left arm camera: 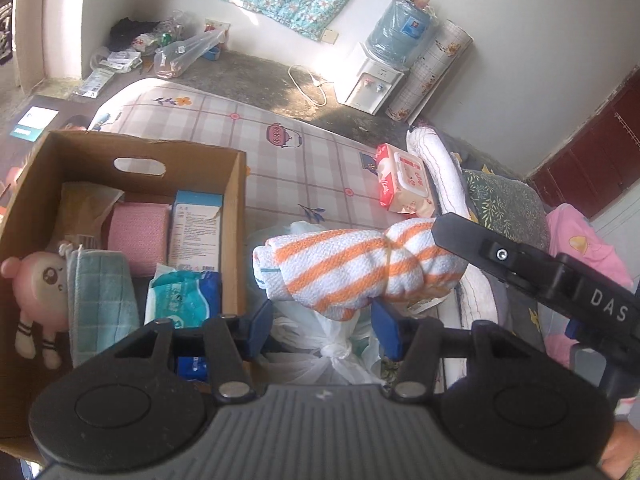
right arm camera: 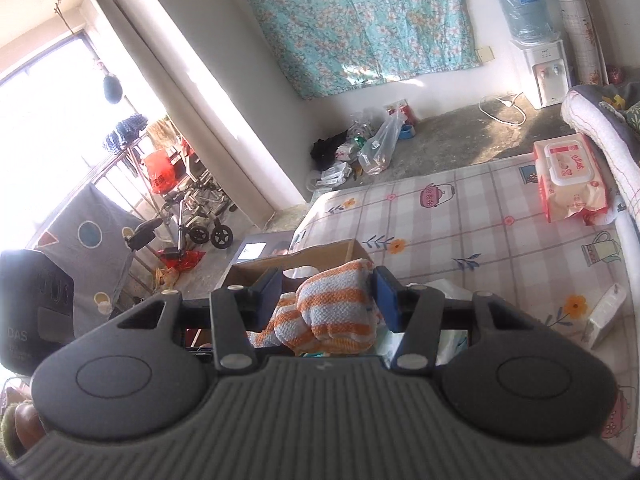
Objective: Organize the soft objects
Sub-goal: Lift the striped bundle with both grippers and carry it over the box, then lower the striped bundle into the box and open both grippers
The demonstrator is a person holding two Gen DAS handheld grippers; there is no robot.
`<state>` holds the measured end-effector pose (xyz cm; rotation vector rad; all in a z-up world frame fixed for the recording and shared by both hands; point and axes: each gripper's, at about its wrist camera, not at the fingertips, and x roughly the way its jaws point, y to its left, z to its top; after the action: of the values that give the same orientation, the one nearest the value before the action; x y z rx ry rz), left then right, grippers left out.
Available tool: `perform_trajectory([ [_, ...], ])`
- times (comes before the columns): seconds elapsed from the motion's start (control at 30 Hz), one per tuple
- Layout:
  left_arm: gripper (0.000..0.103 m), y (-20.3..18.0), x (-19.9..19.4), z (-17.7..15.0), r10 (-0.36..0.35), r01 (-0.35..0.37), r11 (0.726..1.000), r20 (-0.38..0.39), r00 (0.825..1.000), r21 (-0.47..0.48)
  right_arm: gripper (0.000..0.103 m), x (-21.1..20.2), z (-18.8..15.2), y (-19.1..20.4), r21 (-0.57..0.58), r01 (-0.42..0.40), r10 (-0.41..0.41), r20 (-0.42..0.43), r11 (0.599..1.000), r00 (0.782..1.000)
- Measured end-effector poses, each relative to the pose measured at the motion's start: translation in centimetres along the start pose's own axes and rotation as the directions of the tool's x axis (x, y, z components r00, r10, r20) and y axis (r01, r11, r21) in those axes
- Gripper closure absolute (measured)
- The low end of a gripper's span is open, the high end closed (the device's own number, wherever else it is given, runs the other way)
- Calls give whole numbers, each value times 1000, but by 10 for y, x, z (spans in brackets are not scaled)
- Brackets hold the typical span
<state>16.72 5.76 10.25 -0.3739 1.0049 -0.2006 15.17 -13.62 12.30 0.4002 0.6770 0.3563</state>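
A rolled orange-and-white striped towel (left arm camera: 352,268) hangs in the air over the bed, just right of an open cardboard box (left arm camera: 234,216). My left gripper (left arm camera: 322,316) is shut on the towel's lower middle, with the blue pads against its sides. My right gripper (right arm camera: 330,286) is shut on the towel's (right arm camera: 332,312) other end. In the left wrist view one of its black fingers (left arm camera: 464,236) covers that end. The box holds a pink plush toy (left arm camera: 38,288), a teal checked cloth (left arm camera: 100,300), a pink pad (left arm camera: 138,236), a blue carton and a wipes pack.
A tied white plastic bag (left arm camera: 332,344) lies under the towel. The plaid bed sheet (left arm camera: 280,152) carries a red wet-wipes pack (left arm camera: 404,184) near rolled bedding and pillows (left arm camera: 504,200) at the right. On the floor beyond are a water dispenser (left arm camera: 372,80) and bags by the wall.
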Motion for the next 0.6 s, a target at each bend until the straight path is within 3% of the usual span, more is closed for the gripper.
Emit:
perform_trajectory([
  [0.23,48,100,-35,-38,75,-73,979,6,997,-188,52,56,-37,101,-81,-120,106,-160,989,981],
  [0.43,48,165,-37,-76,102,-112,941,-46,994,-319,51,115,-74,161,-111,-189,146,-314,976,938],
  [0.6,47,193,-22,-93,89,-126,919,-115,989,-374,51,171,-95,177,-93,-202,144,-425,975,893],
])
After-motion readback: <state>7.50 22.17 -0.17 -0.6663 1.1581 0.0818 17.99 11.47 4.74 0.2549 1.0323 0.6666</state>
